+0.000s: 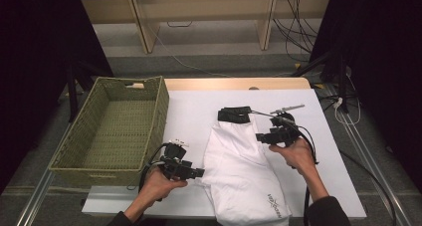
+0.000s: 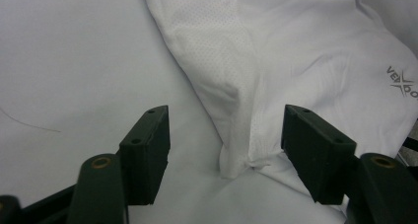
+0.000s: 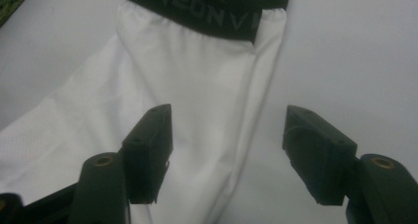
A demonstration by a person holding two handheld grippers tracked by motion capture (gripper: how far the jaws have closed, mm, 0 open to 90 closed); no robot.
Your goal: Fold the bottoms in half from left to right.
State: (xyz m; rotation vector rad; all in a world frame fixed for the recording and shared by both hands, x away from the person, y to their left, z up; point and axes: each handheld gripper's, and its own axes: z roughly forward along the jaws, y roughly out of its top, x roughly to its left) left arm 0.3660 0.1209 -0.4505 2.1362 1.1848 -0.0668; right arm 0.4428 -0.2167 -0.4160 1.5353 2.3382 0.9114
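My left tongs (image 2: 226, 135) stand apart with nothing pressed between the pads; a folded corner of the white garment (image 2: 296, 61) lies on the surface just ahead of the gap. My right tongs (image 3: 226, 135) are spread too and hold nothing, with the garment's edge running up between them. In the high view the left tongs (image 1: 198, 173) sit at the garment's near left edge and the right tongs (image 1: 261, 137) at its right side, near the far end.

The garment lies folded lengthwise on the white surface (image 1: 189, 111), its black waistband (image 3: 207, 7) at the far end. Grey letters on the band read "NEON" in part; the rest I cannot make out. Near the hem is a small grey logo (image 2: 401, 81) beginning "VE", with a cross mark.

A woven green basket (image 1: 114, 131) stands at the surface's left.
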